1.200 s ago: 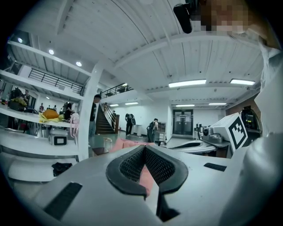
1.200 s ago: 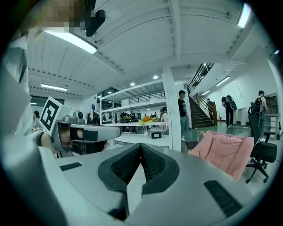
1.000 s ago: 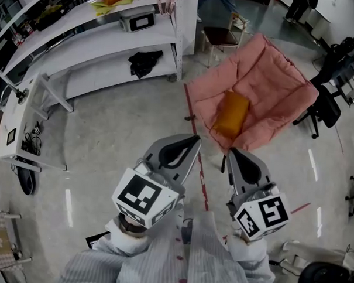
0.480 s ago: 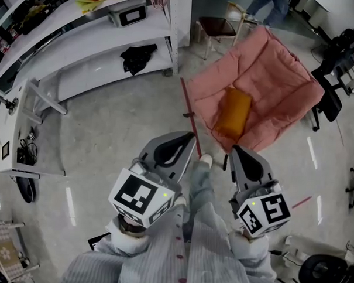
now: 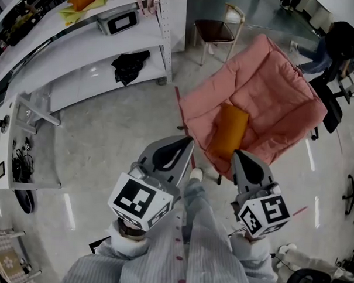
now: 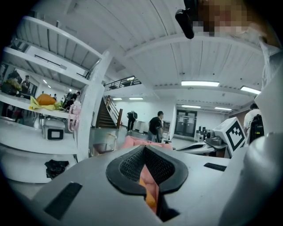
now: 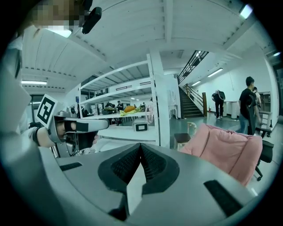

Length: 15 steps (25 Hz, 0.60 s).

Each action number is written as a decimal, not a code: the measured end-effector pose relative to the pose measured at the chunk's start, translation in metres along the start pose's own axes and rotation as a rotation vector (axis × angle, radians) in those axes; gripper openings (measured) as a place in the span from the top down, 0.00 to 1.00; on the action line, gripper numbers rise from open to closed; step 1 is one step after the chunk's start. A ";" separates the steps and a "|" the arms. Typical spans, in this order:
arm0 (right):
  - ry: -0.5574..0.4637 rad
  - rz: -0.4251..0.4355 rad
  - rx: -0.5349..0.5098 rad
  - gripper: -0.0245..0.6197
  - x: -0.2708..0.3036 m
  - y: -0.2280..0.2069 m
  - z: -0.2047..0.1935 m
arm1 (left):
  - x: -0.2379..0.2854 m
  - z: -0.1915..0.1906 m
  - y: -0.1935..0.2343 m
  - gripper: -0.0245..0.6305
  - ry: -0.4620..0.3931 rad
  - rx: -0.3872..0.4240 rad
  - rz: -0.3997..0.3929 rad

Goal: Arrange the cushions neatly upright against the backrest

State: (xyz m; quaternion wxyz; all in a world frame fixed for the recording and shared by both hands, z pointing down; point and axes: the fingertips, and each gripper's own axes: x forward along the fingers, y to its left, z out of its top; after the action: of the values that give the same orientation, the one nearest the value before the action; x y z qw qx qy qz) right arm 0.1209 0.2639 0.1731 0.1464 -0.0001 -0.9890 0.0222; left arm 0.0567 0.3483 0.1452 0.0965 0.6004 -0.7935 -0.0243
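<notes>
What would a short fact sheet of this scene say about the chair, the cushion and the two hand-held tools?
Floor: grey floor, indoors
Chair: pink padded chair, ahead of the person
Cushion: one orange cushion, lying on the seat near its front edge, not propped against the backrest
Left gripper: jaws together, nothing held, short of the chair
Right gripper: jaws together, nothing held, beside the chair's front edge in the head view
Nearby: white shelf unit at left, with a black cloth on it

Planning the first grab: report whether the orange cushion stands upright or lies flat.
Lying flat. The orange cushion shows its broad face upward on the pink chair seat, short of the backrest.
</notes>
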 end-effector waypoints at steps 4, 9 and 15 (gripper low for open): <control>0.020 0.004 0.007 0.94 0.038 -0.048 0.013 | 0.062 0.021 0.027 0.94 -0.005 0.012 -0.001; 0.028 -0.013 0.015 0.94 0.072 -0.116 0.026 | 0.140 0.043 0.043 0.94 -0.015 0.028 -0.033; 0.017 -0.060 0.045 0.94 0.093 -0.177 0.037 | 0.210 0.046 0.046 0.94 0.018 0.038 -0.093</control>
State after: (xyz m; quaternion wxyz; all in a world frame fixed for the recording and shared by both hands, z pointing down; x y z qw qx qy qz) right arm 0.0227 0.0863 0.1727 0.1556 0.0329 -0.9865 0.0402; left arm -0.0501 0.1560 0.1331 0.0910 0.6385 -0.7642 -0.0084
